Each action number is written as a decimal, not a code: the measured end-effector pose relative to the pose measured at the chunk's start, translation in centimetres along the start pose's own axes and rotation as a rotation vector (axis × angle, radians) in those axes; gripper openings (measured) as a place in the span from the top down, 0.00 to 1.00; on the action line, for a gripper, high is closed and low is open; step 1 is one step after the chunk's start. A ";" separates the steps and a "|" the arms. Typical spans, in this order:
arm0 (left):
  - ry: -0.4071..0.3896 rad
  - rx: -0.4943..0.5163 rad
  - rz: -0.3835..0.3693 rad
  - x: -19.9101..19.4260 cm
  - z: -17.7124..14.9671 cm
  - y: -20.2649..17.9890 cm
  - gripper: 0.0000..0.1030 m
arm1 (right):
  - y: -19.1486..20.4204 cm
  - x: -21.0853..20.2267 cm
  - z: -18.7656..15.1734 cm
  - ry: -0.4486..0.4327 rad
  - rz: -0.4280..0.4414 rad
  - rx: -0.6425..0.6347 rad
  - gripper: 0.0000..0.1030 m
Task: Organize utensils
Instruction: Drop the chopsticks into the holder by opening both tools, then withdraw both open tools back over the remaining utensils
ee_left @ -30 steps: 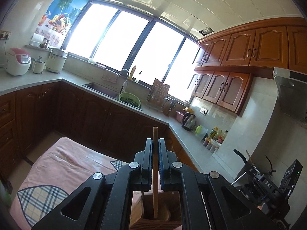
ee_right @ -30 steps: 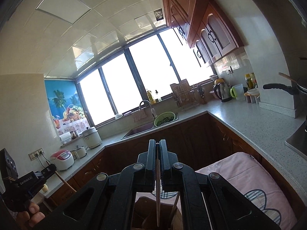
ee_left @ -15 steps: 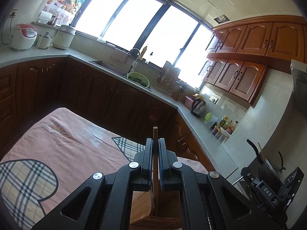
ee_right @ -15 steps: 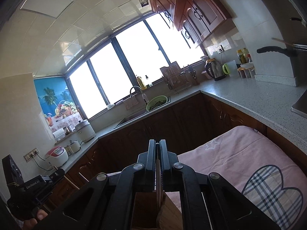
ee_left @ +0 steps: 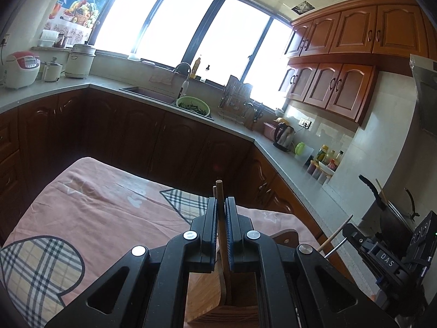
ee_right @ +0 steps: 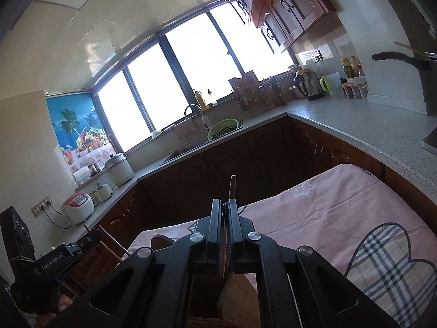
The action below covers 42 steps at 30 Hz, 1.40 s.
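Note:
My left gripper (ee_left: pixel 221 205) is shut on a wooden utensil handle (ee_left: pixel 220 194) that stands upright; its lower end reaches into a wooden holder (ee_left: pixel 207 295) below the fingers. My right gripper (ee_right: pixel 224 206) is shut on a second wooden utensil (ee_right: pixel 232 187), whose spoon-like end hangs in the same wooden holder (ee_right: pixel 245 298). The right gripper shows at the right edge of the left wrist view (ee_left: pixel 382 254), the left gripper at the lower left of the right wrist view (ee_right: pixel 62 254). Both hold their utensils over a pink cloth.
The pink cloth with plaid hearts (ee_left: pixel 90 213) covers the table. Dark wood cabinets and a grey countertop (ee_left: pixel 245 134) run behind, with a sink, a green colander (ee_left: pixel 193 105), a kettle (ee_left: pixel 284 135), rice cookers (ee_left: pixel 21 68) and a pan by the stove.
Both grippers have tilted down over the second, so the ceiling has left view and more of the cloth shows. The utensils sit lower in the holder. Both grips stay shut.

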<state>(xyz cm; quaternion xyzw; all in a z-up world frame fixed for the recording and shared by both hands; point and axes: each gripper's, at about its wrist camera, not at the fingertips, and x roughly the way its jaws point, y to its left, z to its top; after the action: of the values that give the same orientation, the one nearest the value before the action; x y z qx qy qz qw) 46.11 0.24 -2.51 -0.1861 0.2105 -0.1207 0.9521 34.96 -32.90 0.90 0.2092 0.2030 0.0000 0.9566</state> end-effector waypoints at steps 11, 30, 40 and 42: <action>0.035 -0.006 -0.012 -0.3 0.7 0.3 0.80 | 0.1 -0.3 0.4 0.022 0.015 0.015 0.71; 0.046 -0.025 0.059 -9.9 -1.3 1.1 0.14 | -0.1 -7.2 0.1 -0.018 0.067 0.050 0.09; 0.091 0.009 0.069 -17.6 -3.6 0.5 0.14 | -0.4 -12.9 -2.6 0.016 0.044 0.030 0.09; 0.102 -0.005 0.071 -19.1 -4.0 0.6 0.14 | -0.4 -14.0 -3.0 0.022 0.043 0.029 0.09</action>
<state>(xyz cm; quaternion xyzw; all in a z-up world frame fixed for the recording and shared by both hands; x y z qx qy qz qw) 27.51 5.47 0.63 -0.1746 0.2654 -0.0957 0.9434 20.89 -33.28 3.73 0.2273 0.2090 0.0199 0.9509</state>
